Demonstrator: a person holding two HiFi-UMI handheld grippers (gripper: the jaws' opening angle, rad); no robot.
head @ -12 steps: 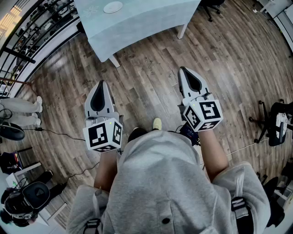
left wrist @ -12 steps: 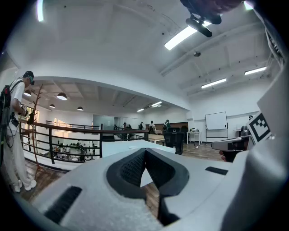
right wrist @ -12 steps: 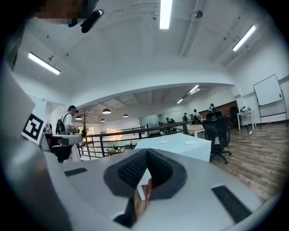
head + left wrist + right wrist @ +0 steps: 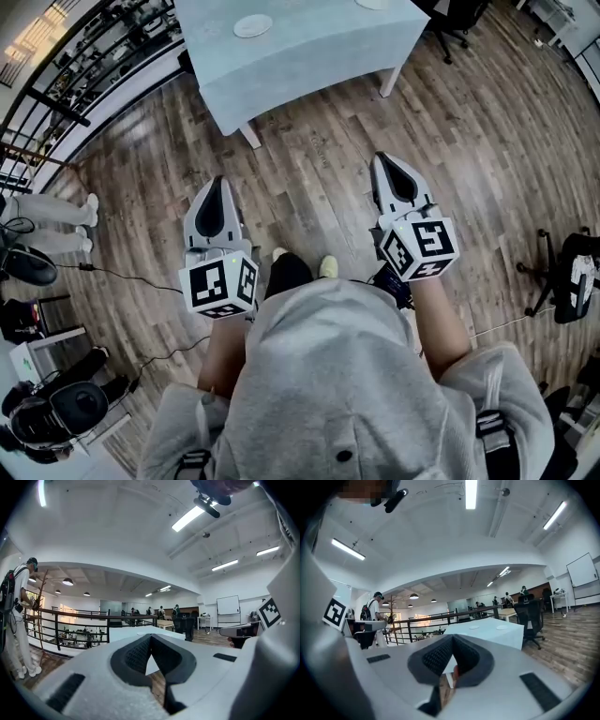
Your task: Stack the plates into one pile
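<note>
The person stands on a wood floor [image 4: 309,178], well short of the table [image 4: 309,56], which lies far ahead under a pale cloth. Two white plates rest on it, apart from each other and not stacked. In the head view, one plate [image 4: 253,25] sits on the left part of the tabletop, and the other plate [image 4: 375,4] is cut off by the top edge of the picture, further right. The right gripper view shows them side by side on the cloth, the left plate [image 4: 474,627] and the right plate [image 4: 502,627], with a bare strip between them. Both lie flat with the hollow side up. Being round, they have no long axis and point no particular way.

The left gripper [image 4: 217,180] is held level out front with its long axis running away toward the table. Its jaws are pressed together at the tips with nothing between them, as the left gripper view [image 4: 151,637] shows. The right gripper [image 4: 380,157] is held level beside it, well apart, and also aims toward the table. Its jaws meet at the tip [image 4: 452,637] and pinch nothing.

A black office chair [image 4: 532,620] stands just right of the table. A dark railing [image 4: 440,618] runs behind the table, and another person with a backpack [image 4: 18,606] stands at the far left beside the railing.
</note>
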